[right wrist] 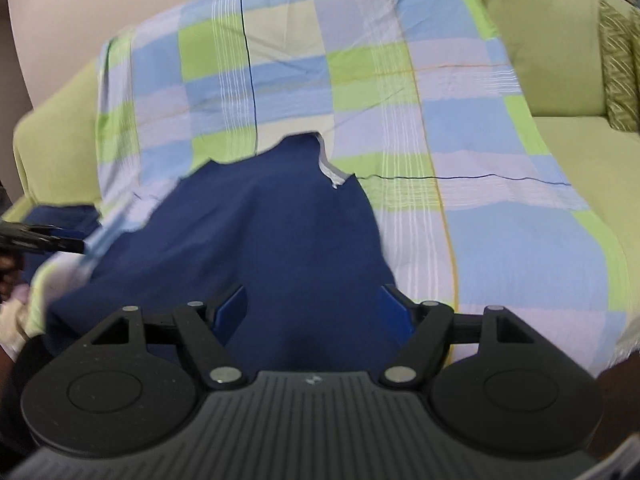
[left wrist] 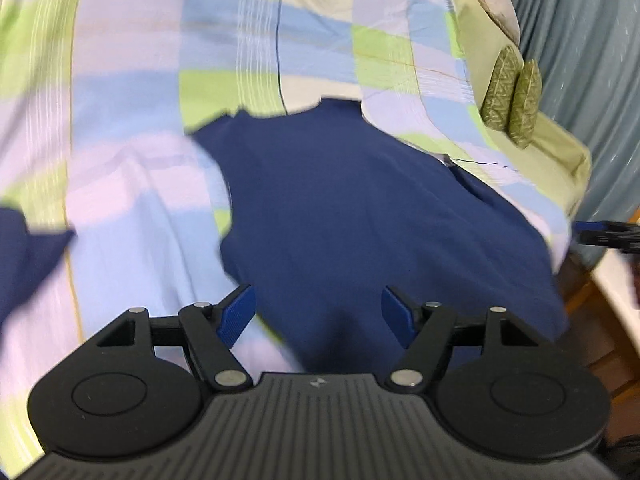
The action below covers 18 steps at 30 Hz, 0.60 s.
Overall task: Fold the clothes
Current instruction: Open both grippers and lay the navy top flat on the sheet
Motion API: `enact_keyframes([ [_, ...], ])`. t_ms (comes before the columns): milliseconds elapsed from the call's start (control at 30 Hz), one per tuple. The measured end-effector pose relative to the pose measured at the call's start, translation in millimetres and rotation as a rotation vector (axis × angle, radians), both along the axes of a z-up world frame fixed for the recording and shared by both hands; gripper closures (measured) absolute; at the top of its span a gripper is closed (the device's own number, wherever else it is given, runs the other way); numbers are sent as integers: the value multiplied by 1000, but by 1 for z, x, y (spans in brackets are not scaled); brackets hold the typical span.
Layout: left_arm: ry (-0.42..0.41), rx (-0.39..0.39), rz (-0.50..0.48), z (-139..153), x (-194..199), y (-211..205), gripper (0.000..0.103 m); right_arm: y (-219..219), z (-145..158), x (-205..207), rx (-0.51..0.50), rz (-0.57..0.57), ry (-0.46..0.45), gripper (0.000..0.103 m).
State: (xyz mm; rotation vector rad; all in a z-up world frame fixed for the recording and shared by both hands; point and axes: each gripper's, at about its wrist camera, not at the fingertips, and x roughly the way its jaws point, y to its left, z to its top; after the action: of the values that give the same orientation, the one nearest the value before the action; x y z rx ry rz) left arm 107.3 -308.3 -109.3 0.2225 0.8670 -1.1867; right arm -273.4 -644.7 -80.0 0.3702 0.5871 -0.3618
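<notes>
- Now the left gripper (left wrist: pixel 316 314) hangs with jaws wide over the navy garment (left wrist: pixel 360 208)
- right gripper (right wrist: pixel 312 314) likewise gapes, checked sheet (right wrist: pixel 500 152) at two o'clock

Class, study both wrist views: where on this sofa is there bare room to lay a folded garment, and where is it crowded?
Free: the checked sheet right of the navy garment, and the bare green seat between the sheet's edge and the patterned cushions. Crowded: the middle, where the garment lies between both open grippers, left gripper and right gripper.
</notes>
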Motion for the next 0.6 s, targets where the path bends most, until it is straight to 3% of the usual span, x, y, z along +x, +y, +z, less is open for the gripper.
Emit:
enact_keyframes([
  [100, 19, 16, 47, -15, 14, -3, 33, -22, -5, 19, -5, 14, 11, 33],
  [333, 141, -27, 104, -42, 56, -31, 37, -58, -18, 90, -6, 79, 47, 33],
  [400, 121, -22, 94, -45, 58, -38, 41, -72, -24, 117, -10, 92, 59, 33],
  [433, 104, -17, 88, -46, 58, -42, 52, -79, -27, 126, -9, 93, 64, 33],
  [467, 87, -12, 82, -47, 58, -45, 71, -86, -29, 135, -8, 95, 69, 33],
  [500, 73, -7, 79, -48, 58, -48, 80, -92, -33, 144, 1, 100, 70, 33],
  [600, 61, -6, 75, -48, 58, -54, 93, -109, -43, 167, 36, 121, 71, 34],
])
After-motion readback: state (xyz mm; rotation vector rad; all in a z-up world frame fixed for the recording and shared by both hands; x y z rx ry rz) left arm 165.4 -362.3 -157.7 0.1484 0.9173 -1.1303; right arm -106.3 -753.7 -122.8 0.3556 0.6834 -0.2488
